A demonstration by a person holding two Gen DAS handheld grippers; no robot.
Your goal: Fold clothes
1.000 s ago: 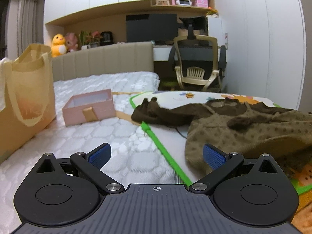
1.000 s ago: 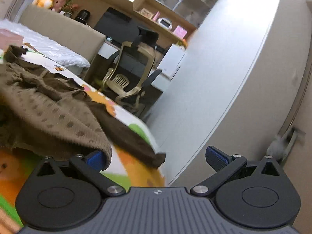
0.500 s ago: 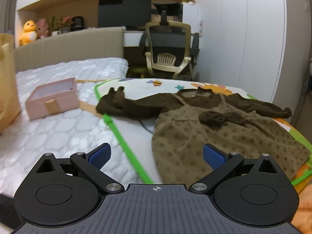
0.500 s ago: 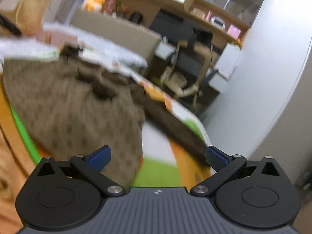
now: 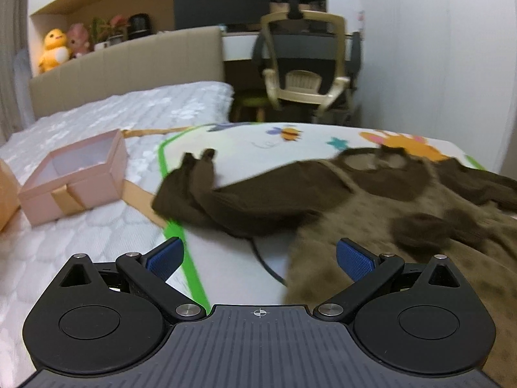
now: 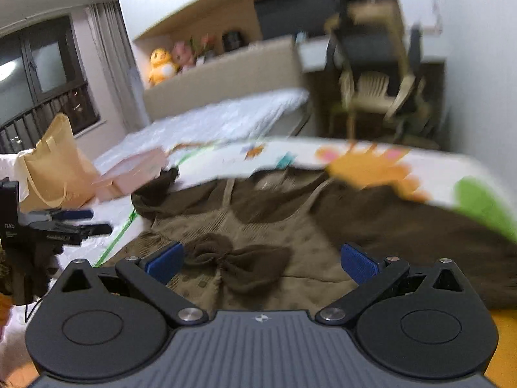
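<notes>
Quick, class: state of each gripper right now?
Left gripper: open, holding nothing.
Right gripper: open, holding nothing, above the brown dress.

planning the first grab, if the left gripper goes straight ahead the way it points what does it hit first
Most likely the dress: its dark sleeve lies across the line between the open left gripper fingers, past a bare strip of play mat. Depth is hard to judge in this blurred view.
</notes>
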